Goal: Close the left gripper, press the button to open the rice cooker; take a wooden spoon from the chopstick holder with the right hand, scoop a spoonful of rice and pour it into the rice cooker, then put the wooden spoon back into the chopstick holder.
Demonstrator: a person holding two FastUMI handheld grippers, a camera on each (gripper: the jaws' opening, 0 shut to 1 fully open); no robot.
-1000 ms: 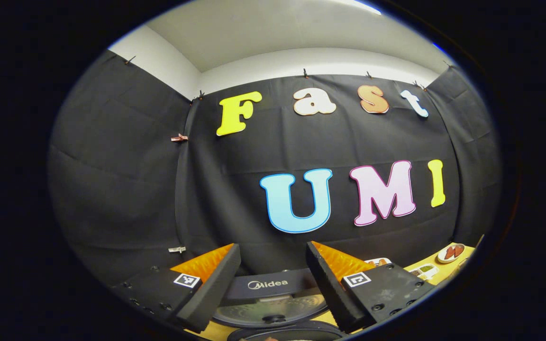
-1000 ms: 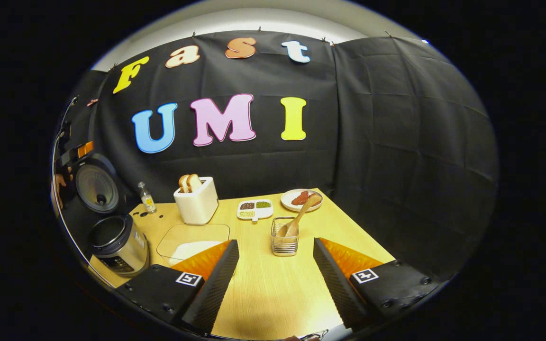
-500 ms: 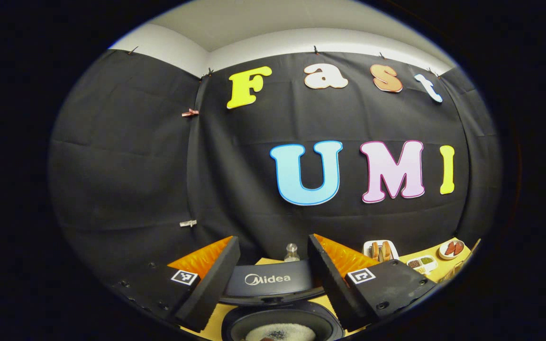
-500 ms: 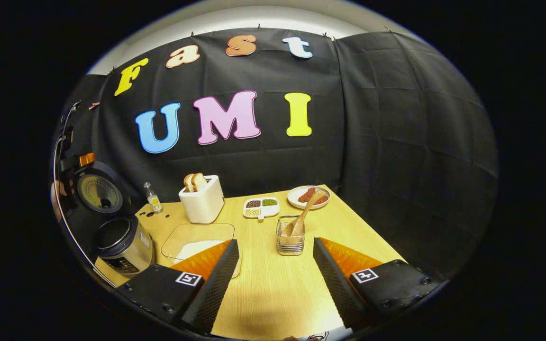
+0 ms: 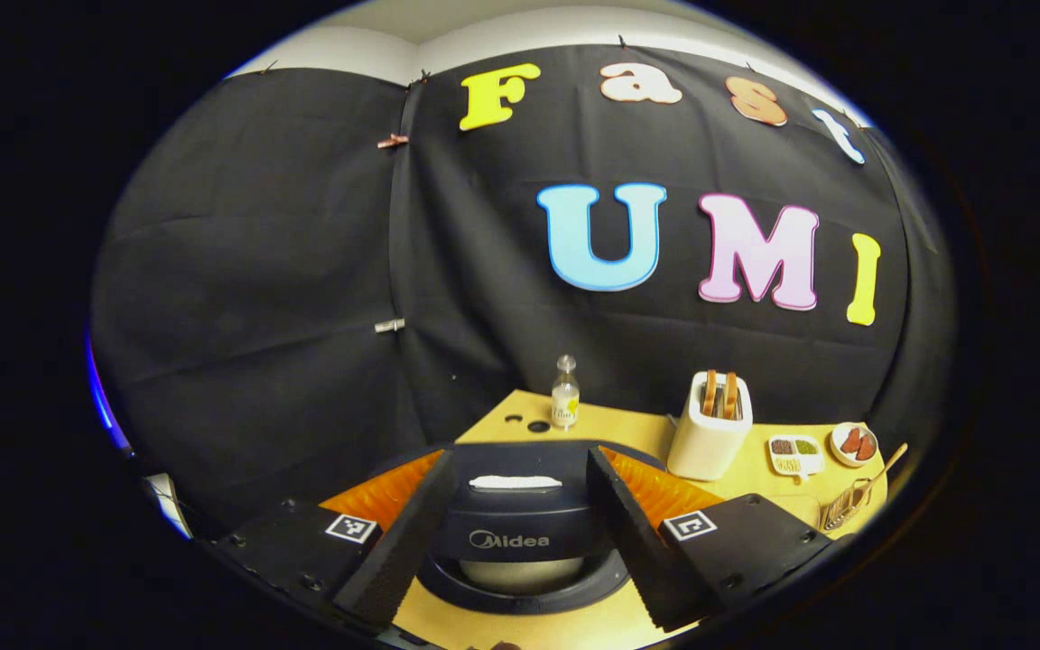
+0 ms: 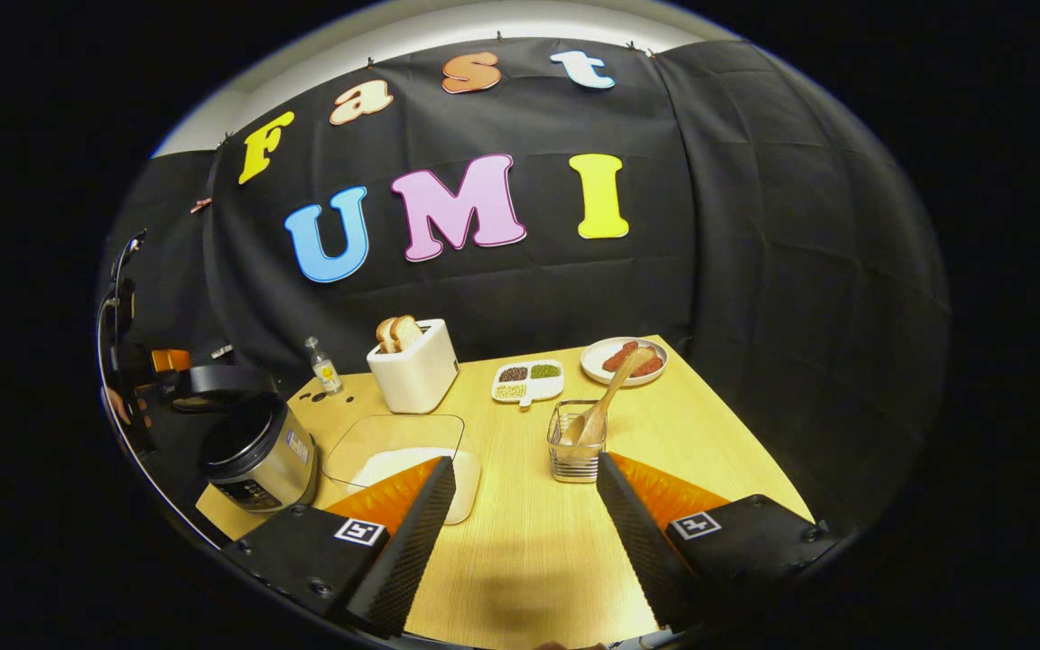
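Observation:
The rice cooker (image 6: 260, 454) stands at the table's left corner, its black lid (image 6: 220, 381) tilted low over the pot. In the left gripper view the lid (image 5: 520, 519) lies just beyond and between the spread fingers of my open left gripper (image 5: 520, 460). I cannot tell whether the fingers touch it. The wooden spoon (image 6: 612, 394) leans in the wire chopstick holder (image 6: 576, 444). That holder sits just ahead of my right gripper (image 6: 524, 462), which is open and holds nothing. White rice lies in a clear tray (image 6: 407, 459) left of it.
A white toaster (image 6: 416, 366) with bread, a small bottle (image 6: 325, 365), a divided dish (image 6: 529, 380) and a plate of sausages (image 6: 624, 359) line the back of the wooden table (image 6: 520, 542). A hand (image 6: 114, 402) holds the left gripper at the far left.
The cooker lid has swung down from upright to low over the pot. The left gripper has tipped downward with it. The right gripper's view has shifted slightly; the spoon stays in the holder.

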